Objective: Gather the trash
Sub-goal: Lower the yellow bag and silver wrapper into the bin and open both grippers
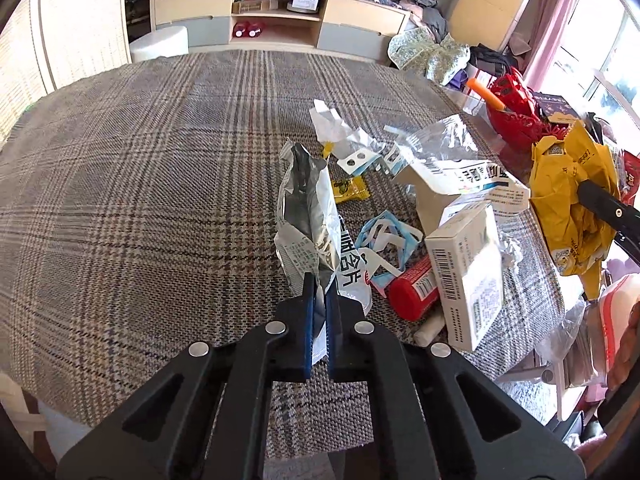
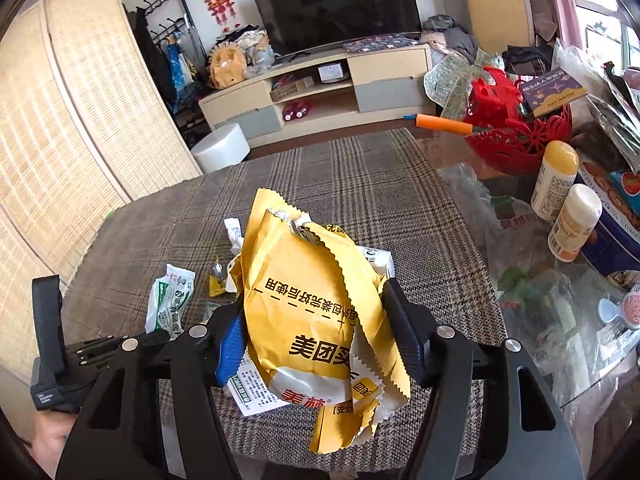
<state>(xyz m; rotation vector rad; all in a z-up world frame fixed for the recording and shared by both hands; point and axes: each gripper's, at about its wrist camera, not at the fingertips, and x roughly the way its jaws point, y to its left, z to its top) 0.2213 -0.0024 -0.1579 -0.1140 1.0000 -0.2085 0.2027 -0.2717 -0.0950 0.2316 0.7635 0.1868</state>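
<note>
My left gripper is shut on a silver foil wrapper that stands up from its blue pads above the plaid tablecloth. My right gripper is shut on a crumpled yellow paper bag with black Chinese print; the bag also shows at the right of the left wrist view. More trash lies on the cloth: a white medicine box, a red bottle, a torn white carton, a small yellow sachet and a green-and-white wrapper.
A red basket with an orange stick, two white bottles and a blue tin stand on the glass table part at the right. A TV cabinet, a white stool and a woven screen lie beyond the table.
</note>
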